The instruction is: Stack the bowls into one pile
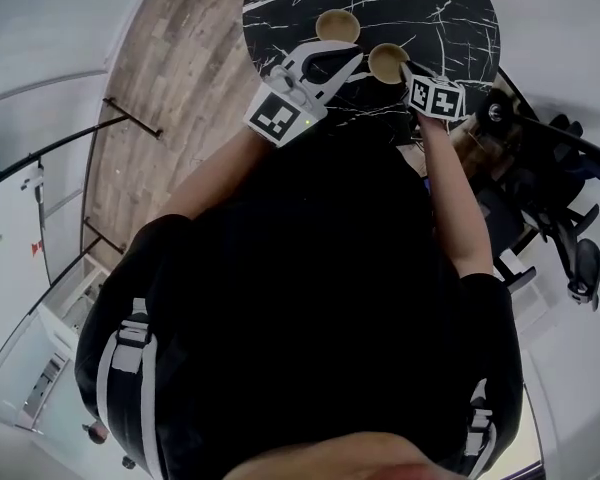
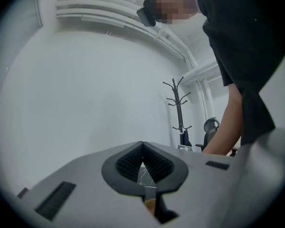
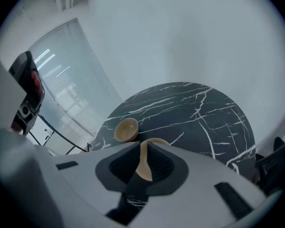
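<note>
Two tan bowls are in play over a round black marble table [image 1: 435, 8]. One bowl [image 1: 337, 26] stands alone on the table, also seen in the right gripper view as the bowl [image 3: 126, 129] at the left. My right gripper [image 1: 406, 69] is shut on the rim of the second bowl [image 1: 387, 62] and holds it off the table; the bowl wall [image 3: 143, 163] sits tilted between the pads of the right gripper [image 3: 143, 145]. My left gripper [image 1: 352, 61] hovers just left of the held bowl. Its jaws [image 2: 142, 144] meet at the tips with nothing between them.
The table [image 3: 204, 118] ends close to me, with wooden floor [image 1: 170, 78] to the left. A black office chair [image 1: 565, 218] stands at the right. A coat rack [image 2: 179, 108] and another chair [image 2: 210, 126] stand against the white wall beyond the left gripper.
</note>
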Available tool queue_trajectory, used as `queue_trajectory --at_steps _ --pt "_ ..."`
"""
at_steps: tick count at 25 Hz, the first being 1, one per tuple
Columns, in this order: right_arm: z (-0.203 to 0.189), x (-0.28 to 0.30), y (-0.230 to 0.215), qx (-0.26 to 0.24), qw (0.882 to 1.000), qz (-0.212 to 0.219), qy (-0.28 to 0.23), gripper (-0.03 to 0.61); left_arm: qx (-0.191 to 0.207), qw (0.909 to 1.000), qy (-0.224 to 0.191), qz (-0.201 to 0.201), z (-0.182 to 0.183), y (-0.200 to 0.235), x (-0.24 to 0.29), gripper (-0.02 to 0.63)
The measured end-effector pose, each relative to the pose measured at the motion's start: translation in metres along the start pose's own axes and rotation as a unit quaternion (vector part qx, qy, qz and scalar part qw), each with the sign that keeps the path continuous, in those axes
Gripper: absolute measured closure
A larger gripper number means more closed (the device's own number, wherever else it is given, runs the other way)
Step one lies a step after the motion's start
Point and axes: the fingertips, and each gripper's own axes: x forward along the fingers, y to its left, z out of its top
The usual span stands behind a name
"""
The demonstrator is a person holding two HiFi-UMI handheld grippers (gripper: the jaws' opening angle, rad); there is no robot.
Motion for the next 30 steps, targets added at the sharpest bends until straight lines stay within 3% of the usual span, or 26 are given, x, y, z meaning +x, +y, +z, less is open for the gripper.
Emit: queue_trajectory --at_steps 5,14,30 --pt "0.013 0.007 0.032 -0.026 0.999 0.024 -0.013 0.534 -0.006 0.9999 0.006 0.013 -0.008 0.019 -0.018 0.611" --pt "0.050 0.035 0.062 -0.104 0.995 0.003 0.007 0.529 -0.005 0.9998 -0.007 0.015 -0.008 0.048 -0.037 0.611" --pt "0.048 0.117 0.050 -0.099 0.990 -0.032 0.092 0.479 -0.012 0.9998 -0.011 -0.011 -0.015 0.091 -0.033 0.611"
